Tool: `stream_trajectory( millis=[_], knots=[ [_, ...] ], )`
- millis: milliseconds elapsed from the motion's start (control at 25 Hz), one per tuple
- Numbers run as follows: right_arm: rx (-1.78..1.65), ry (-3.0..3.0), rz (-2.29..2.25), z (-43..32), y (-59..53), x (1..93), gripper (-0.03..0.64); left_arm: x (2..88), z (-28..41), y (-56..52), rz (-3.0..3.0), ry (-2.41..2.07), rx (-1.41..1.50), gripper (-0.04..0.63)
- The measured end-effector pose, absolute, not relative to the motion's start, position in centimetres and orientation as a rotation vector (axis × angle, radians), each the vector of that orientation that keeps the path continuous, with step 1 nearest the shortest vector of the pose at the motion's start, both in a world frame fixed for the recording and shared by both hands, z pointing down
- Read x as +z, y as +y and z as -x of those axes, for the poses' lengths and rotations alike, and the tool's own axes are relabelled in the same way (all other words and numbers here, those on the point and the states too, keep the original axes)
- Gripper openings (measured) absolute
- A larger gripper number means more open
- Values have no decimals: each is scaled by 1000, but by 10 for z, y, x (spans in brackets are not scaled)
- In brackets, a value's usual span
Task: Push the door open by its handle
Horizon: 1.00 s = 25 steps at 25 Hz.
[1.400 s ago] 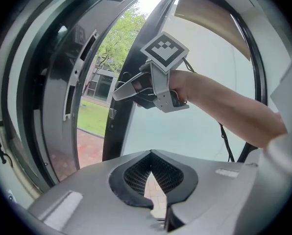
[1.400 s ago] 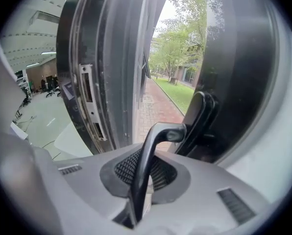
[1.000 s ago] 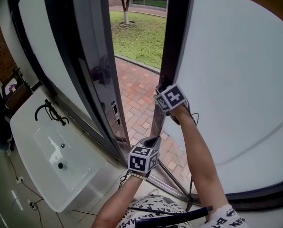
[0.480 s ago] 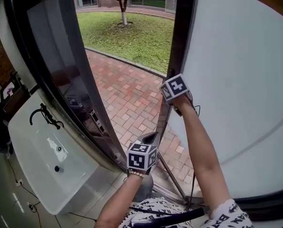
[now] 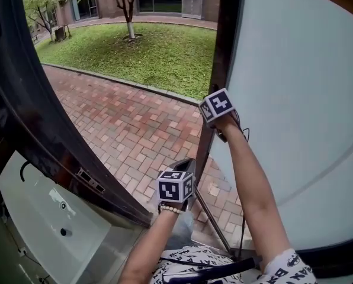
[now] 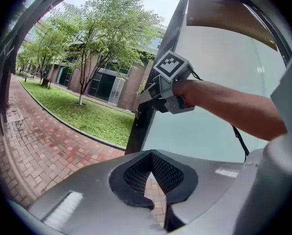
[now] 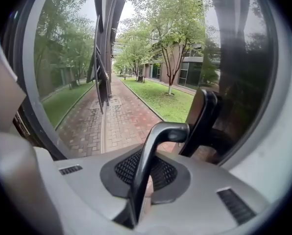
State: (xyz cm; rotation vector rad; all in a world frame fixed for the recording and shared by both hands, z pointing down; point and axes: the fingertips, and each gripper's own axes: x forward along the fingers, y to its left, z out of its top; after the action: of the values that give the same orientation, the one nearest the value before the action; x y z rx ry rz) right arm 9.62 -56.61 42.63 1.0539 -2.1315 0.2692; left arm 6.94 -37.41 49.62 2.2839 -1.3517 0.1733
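The curved, dark metal lever handle [image 7: 161,141], centre of the right gripper view, is pinched between the right gripper's [image 7: 147,173] mesh-textured jaws. The left gripper [image 6: 153,173] is pressed together, empty. Past the dark door frame [image 5: 215,70] lie red brick paving [image 5: 135,123] and lawn [image 5: 147,52].

The left gripper [image 6: 152,163] and right gripper [image 7: 148,173] are grey with black bumpy pads [image 6: 136,173]. Each has a cube [image 5: 175,186] with black-and-white squares. The top [image 5: 283,272] is white with black print, maybe letters.
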Motion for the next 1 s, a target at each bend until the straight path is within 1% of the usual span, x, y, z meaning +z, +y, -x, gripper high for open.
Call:
stream_trajectory(
  millis=[160,440,1000],
  knots=[
    [289,-2109,-1118,-130,-586,425,23,504,-86,-403,-2305,-1290,183,1],
    [348,-2042,-1240,-214,-632,434,23,532,-132,-475,-2349,-1180,220,2],
    [429,-1881,-1543,-411,-676,424,23,541,-237,-593,-2446,-900,332,0]
  ],
)
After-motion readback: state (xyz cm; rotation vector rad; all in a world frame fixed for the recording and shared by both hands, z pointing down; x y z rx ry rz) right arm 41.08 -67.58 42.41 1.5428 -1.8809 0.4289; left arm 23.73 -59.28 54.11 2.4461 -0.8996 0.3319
